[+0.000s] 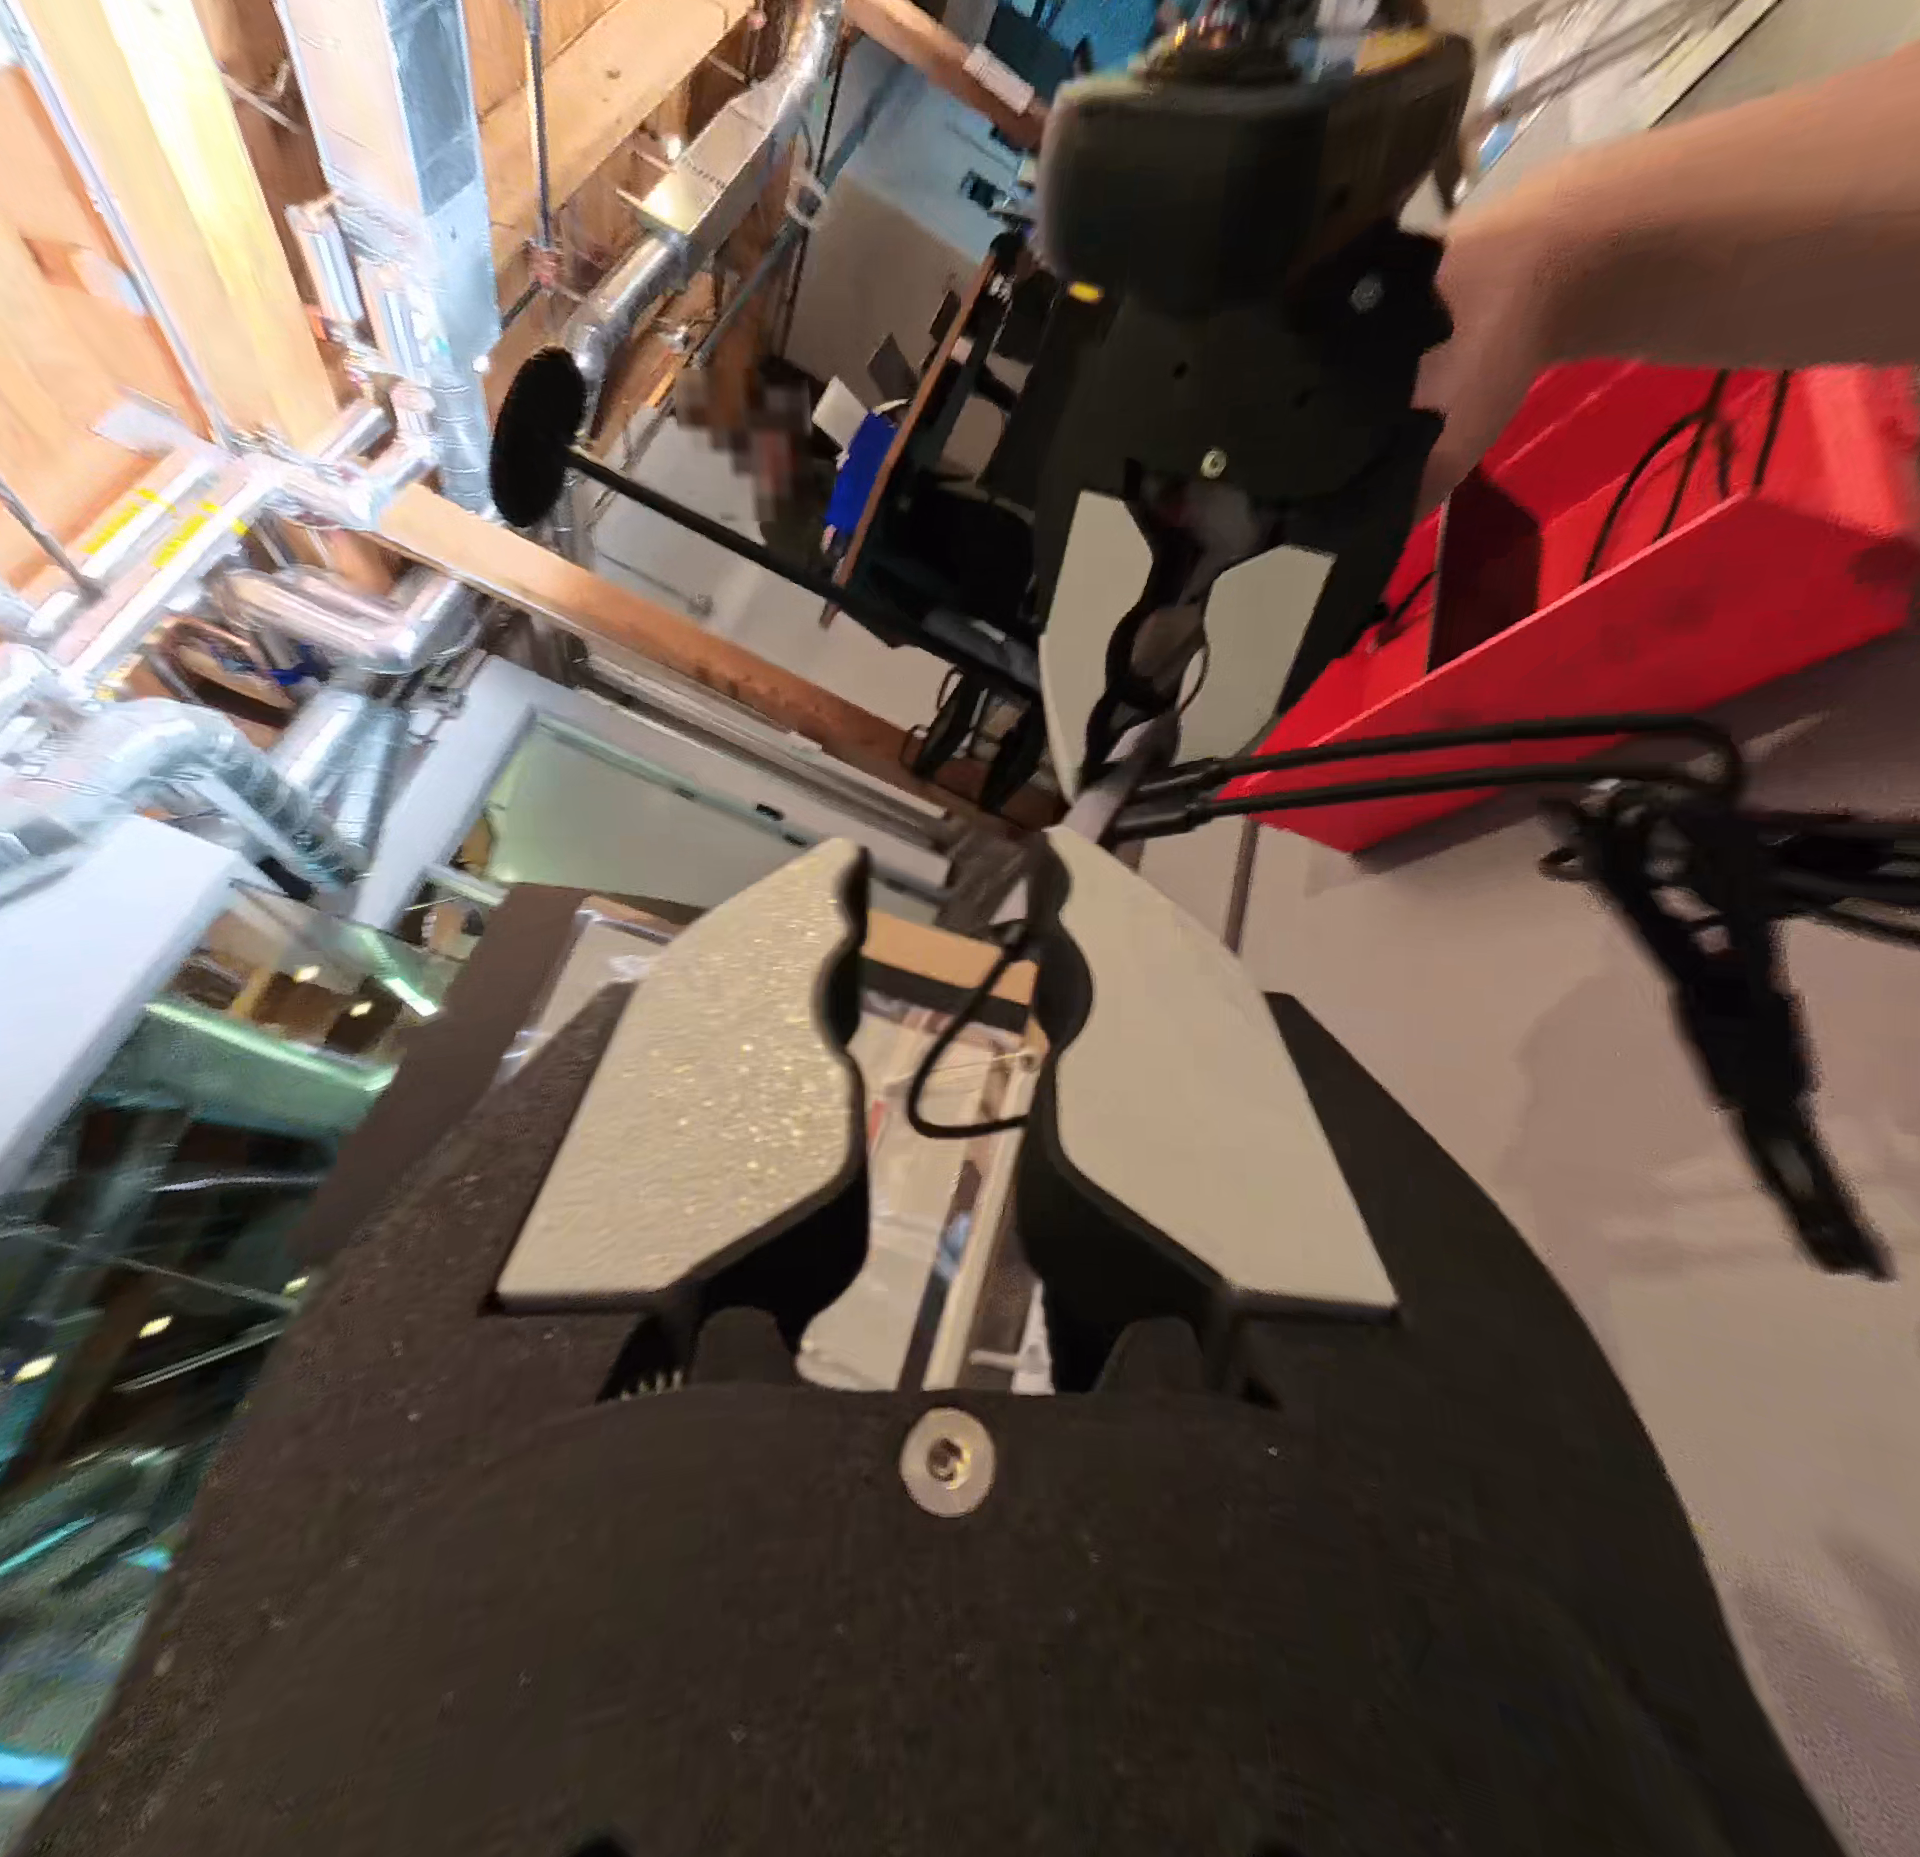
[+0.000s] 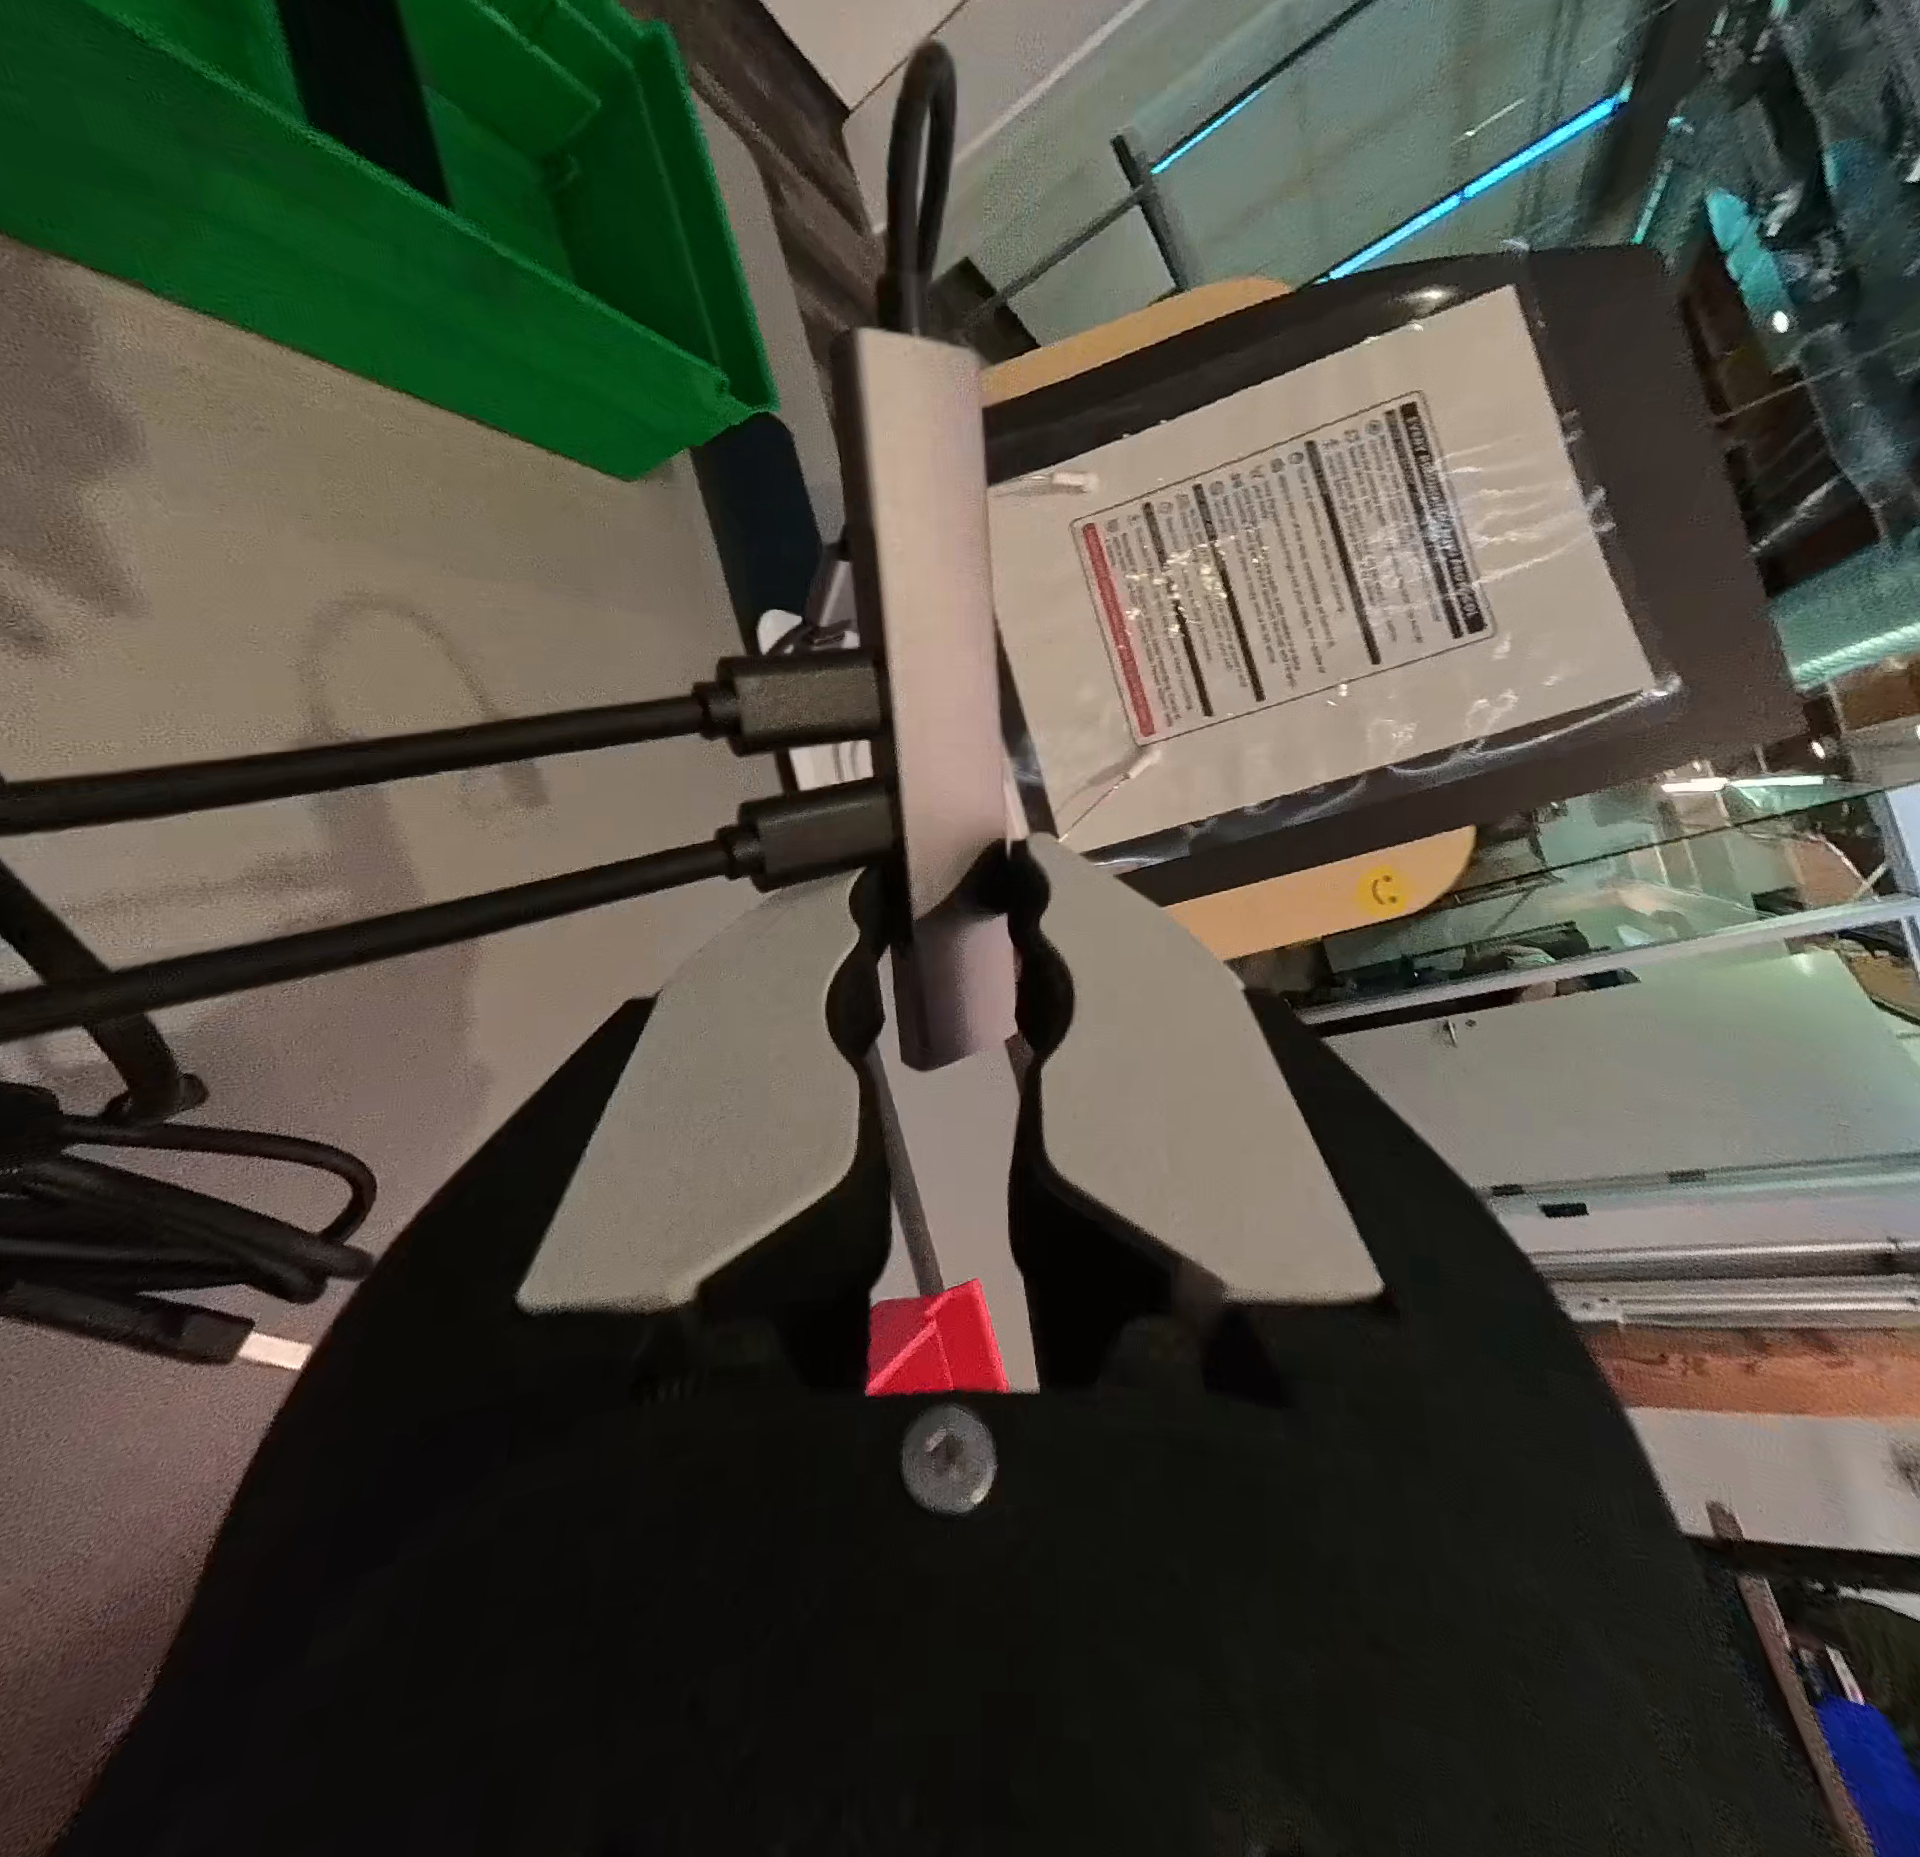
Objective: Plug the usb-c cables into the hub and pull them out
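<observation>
The right gripper [image 2: 943, 960] clamps the grey hub [image 2: 928, 602], held up off the table [image 2: 260, 581]. Two black cables [image 2: 436, 747] sit plugged into its side. The left gripper [image 1: 951, 908] gapes, holding nothing, facing the hub.

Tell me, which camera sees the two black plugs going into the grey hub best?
The right wrist view: the hub is close, with both plugs seated in its side. The left wrist view shows them small and far, half hidden behind the right gripper.
</observation>
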The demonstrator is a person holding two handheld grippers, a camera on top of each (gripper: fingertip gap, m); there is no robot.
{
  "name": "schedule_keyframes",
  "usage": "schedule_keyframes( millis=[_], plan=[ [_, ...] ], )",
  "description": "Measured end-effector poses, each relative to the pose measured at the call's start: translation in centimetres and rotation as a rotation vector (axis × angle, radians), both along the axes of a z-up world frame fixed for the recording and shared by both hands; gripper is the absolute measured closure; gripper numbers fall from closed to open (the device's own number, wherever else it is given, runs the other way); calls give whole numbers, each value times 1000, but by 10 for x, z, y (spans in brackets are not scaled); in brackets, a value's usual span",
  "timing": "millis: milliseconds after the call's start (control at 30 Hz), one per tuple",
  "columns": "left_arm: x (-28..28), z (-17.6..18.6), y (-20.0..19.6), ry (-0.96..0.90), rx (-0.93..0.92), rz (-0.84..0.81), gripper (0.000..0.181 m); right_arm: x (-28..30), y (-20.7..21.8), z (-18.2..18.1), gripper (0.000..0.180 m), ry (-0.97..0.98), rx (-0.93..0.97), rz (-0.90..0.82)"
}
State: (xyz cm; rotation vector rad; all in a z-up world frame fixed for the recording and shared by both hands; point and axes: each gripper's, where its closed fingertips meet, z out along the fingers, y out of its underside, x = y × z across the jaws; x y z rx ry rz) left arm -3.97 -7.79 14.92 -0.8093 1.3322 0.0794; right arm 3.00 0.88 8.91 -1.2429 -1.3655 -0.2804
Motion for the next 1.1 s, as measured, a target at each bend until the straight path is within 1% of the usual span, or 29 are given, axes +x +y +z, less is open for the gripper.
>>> schedule_keyframes(
  millis=[33,100,200,333,433,533,567,700,833,1100],
  plan=[
    [2,-4,3,22,28,27,143,-1,-2,-4,157,-25,-7,21],
    [6,-21,15,108,24,71,134,-2,-5,-9,157,-35,-40,37],
    [18,-43,23,164,17,23,143,-5,-14,-13,157,-37,-82,91],
    [25,-59,34,204,9,29,143,-8,-26,-20,157,-50,-159,153],
    [34,-68,25,229,6,-33,151,-11,-34,-30,157,-71,-244,188],
    [43,-78,13,267,5,-116,164,-16,-46,-37,157,-85,-315,248],
    [44,-81,10,279,5,-133,165,-16,-48,-39,157,-89,-327,260],
    [49,-90,-2,305,-39,-207,168,-14,-60,-48,157,-98,-424,317],
    [54,-99,-6,335,-54,-237,169,-11,-65,-58,157,-114,-509,341],
    [56,-109,-13,400,14,-275,171,-9,-75,-69,157,-131,-608,384]
  ],
)
